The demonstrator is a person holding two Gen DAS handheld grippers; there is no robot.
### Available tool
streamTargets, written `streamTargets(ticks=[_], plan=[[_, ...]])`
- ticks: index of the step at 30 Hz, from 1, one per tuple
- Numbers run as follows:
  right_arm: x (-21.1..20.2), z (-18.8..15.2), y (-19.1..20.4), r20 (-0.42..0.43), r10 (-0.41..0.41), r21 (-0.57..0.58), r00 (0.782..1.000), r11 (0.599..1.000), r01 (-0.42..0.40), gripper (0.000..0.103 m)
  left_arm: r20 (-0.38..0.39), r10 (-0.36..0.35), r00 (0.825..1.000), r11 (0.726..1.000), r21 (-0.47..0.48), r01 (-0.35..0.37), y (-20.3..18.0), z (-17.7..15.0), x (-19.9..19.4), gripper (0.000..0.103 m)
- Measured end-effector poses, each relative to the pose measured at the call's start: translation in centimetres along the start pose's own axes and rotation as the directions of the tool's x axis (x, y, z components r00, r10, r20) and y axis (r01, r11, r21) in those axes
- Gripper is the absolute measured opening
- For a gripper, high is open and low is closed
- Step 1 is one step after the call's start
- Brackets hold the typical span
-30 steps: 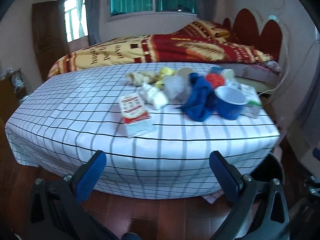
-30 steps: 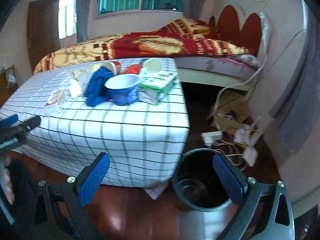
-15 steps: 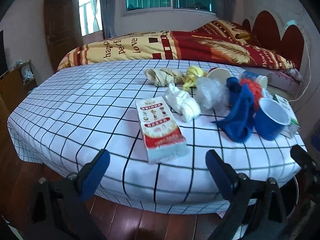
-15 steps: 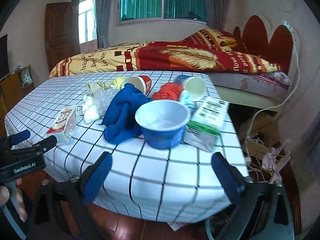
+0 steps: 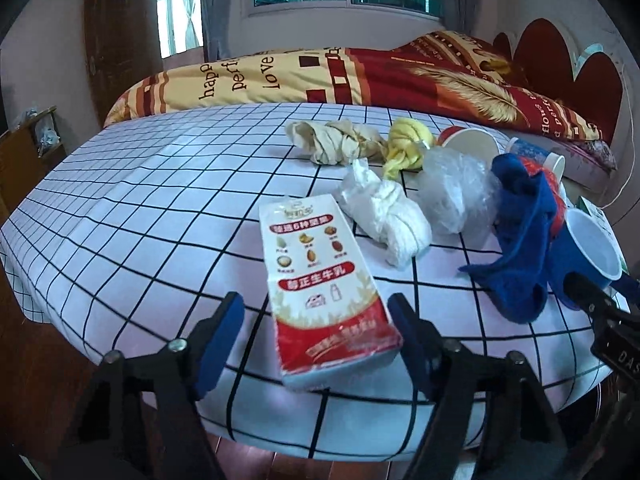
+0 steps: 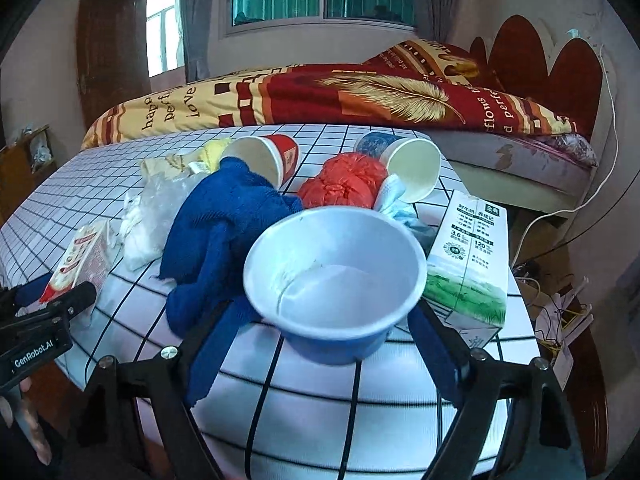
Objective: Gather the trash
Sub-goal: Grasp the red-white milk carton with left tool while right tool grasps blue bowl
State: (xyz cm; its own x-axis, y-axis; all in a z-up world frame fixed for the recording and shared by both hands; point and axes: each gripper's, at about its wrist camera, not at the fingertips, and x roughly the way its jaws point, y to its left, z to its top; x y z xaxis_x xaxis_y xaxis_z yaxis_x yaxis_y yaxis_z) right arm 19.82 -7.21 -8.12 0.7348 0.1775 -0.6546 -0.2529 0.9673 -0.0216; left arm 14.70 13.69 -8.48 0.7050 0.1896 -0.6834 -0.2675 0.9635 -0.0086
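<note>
Left gripper (image 5: 316, 328), item 1: we record its jaws apart, having just been closing, the near end of the red-and-white printed milk carton (image 5: 320, 280) between them, pads not pressing. Right gripper (image 6: 320, 332), item 2: jaws apart, likewise just closing, astride the round blue plastic bowl with white inside (image 6: 332, 280); we cannot tell contact. Both items lie on the white black-checked cloth (image 5: 140, 220), near its front edge. Also entered: crumpled blue towel (image 6: 224, 224) touching the bowl, green-and-white carton (image 6: 468, 264) just beside it, 2 tipped paper cups (image 6: 416, 168).
</note>
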Motion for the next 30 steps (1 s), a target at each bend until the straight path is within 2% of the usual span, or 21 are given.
streamTargets(ticks=[5, 7, 10, 15, 23, 30], plan=[[0.9, 0.6, 0.1, -0.005, -0.015, 0.007, 1.0, 1.0, 0.015, 0.087, -0.006, -0.005, 1.0, 1.0, -0.002, 0.005, 0.1, 0.2, 0.6, 0.067], [1.2, 0.8, 0.1, -0.006, -0.014, 0.01, 1.0, 1.0, 0.014, 0.079, -0.01, -0.01, 1.0, 1.0, -0.004, 0.01, 0.3, 0.2, 0.7, 0.059], [1.1, 0.9, 0.1, 0.002, 0.01, 0.015, 1.0, 1.0, -0.01, 0.078, 0.0, -0.029, 1.0, 1.0, -0.006, 0.029, 0.6, 0.2, 0.5, 0.053], [-0.2, 0.3, 0.4, 0.035, 0.034, 0.004, 0.999, 0.999, -0.034, 0.078, 0.063, -0.037, 0.997, 0.999, 0.012, 0.037, 0.7, 0.4, -1.3, 0.052], [-3.7, -0.7, 0.1, 0.085, 0.053, 0.007, 0.995, 0.999, -0.054, 0.078, 0.081, -0.071, 0.994, 0.996, 0.058, 0.067, -0.7, 0.1, -3.8, 0.052], [-7.9, -2.0, -2.8, 0.127, 0.011, 0.044, 0.992, 0.999, -0.016, 0.078, 0.092, -0.144, 0.985, 0.982, 0.133, 0.131, -3.9, -0.3, -6.0, 0.052]])
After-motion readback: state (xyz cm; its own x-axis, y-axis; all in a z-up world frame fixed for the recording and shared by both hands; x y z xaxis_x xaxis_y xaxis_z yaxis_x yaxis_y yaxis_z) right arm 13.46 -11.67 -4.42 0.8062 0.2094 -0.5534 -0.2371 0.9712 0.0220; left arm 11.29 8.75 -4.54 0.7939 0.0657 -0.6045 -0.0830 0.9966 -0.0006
